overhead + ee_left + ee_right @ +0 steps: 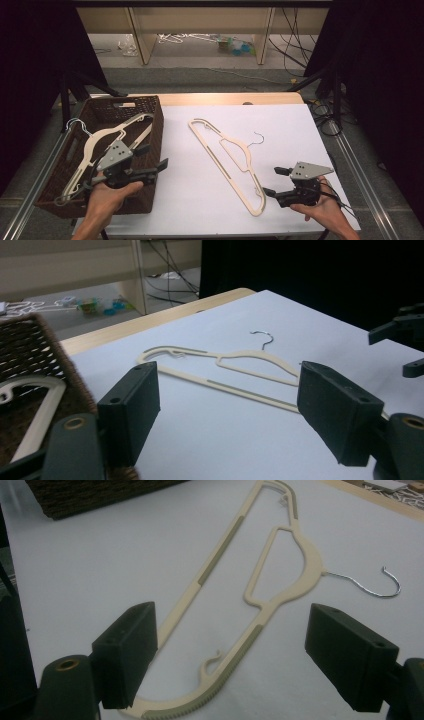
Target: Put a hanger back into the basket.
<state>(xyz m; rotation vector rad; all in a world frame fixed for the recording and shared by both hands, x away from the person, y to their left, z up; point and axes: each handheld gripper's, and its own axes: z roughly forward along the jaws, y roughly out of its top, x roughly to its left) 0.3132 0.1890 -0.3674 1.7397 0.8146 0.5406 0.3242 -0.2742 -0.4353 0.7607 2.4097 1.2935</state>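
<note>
White-covered table (300,130), grey floor (200,75) beyond.

Light falls evenly from above on the white table sheet (280,125), the brightest area at the centre of the high view, with only faint, soft shadows. The left and right edges of that frame sink into near black. All three pictures are soft and slightly grainy. In both gripper views the near black pads along the bottom edge are blurred, and the upper right of the left gripper view is dark.
</note>
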